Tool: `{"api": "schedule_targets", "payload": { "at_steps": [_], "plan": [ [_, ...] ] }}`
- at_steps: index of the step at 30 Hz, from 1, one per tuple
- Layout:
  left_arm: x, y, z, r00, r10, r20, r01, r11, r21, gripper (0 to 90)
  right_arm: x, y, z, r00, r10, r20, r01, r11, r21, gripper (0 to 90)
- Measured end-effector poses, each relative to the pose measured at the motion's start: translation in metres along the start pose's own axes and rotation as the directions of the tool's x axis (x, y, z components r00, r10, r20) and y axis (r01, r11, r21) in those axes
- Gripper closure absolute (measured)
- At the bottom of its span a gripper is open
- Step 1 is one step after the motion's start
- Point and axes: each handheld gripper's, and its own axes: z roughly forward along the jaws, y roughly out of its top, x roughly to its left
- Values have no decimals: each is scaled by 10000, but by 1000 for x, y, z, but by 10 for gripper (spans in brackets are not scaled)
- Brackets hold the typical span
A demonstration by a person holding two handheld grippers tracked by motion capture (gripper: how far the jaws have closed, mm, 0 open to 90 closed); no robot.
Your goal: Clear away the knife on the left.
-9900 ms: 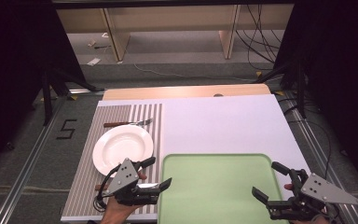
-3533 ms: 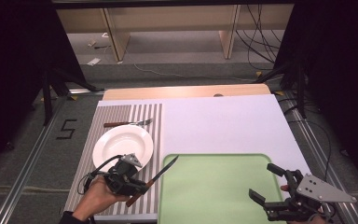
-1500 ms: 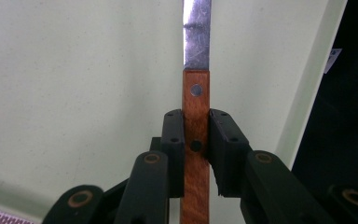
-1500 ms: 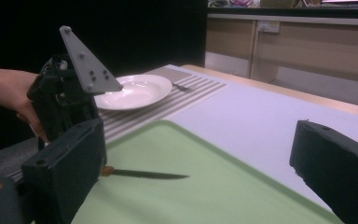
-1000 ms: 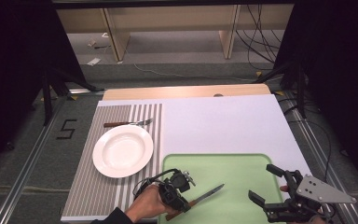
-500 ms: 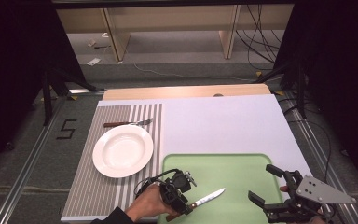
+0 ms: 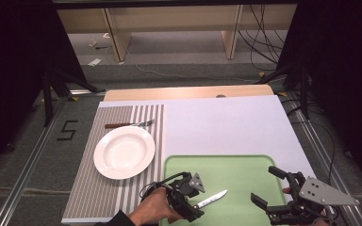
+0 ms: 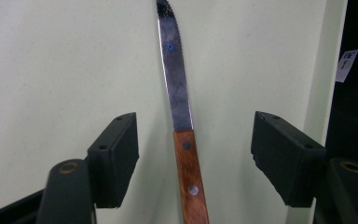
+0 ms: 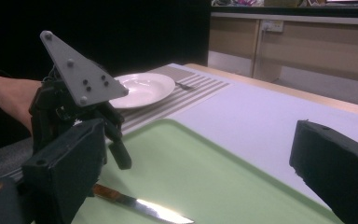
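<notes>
A: Where is the wooden-handled knife with the serrated steel blade [image 7: 210, 199]?

B: It lies flat on the pale green rectangular plastic tray [image 7: 245, 165], in the tray's near left part, its blade pointing toward the tray's middle and its handle toward the tray's near left corner.

A: And the left gripper [image 7: 192, 197]?

B: It sits over that same near left corner of the tray, held by a hand [image 7: 152, 211]. In the left gripper view its two black jaws stand wide apart on either side of the brown handle, with clear tray surface between each pad and the wood. Nothing is clamped; the knife [image 8: 181, 121] rests on the tray between them.

A: The right gripper [image 7: 269, 188]?

B: Over the tray's near right corner, jaws spread, holding nothing. In the right gripper view the green tray [image 9: 200, 163] stretches between its pads, with the knife blade [image 9: 144, 205] lying on it near the left gripper [image 9: 93, 140].

A: What else stands around the tray?

B: A round white ceramic plate [image 7: 124, 151] sits just left of the tray's far left corner, on a grey-and-white striped placemat [image 7: 94, 188]. A fork with a brown handle [image 7: 129, 124] lies on the mat beyond the plate, farther from the tray. The tray itself rests on a white tabletop [image 7: 221, 122], touching the mat's right edge or just beside it; I cannot tell which.
</notes>
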Motion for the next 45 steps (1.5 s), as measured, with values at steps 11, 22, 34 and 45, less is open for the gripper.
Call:
{"api": "schedule_targets", "payload": {
  "at_steps": [11, 22, 34, 45],
  "plan": [
    [-6, 8, 8, 9992, 138, 385, -150, 9994, 304, 688, 0, 0, 0, 10000, 12, -13, -12, 10000, 29, 48],
    [-8, 11, 19, 9976, 305, 629, -339, 9980, 534, 860, 0, 0, 0, 10000, -5, -28, 5, 10000, 26, 48],
    [-7, 10, 27, 9979, 381, 524, -430, 9945, 951, 898, 0, 0, 0, 10000, -5, -29, 5, 10000, -50, 49],
    [-3, 9, 29, 9993, 164, 336, -196, 9952, 956, 897, 0, 0, 0, 10000, -15, -40, 15, 10000, -45, 49]
  ]
}}
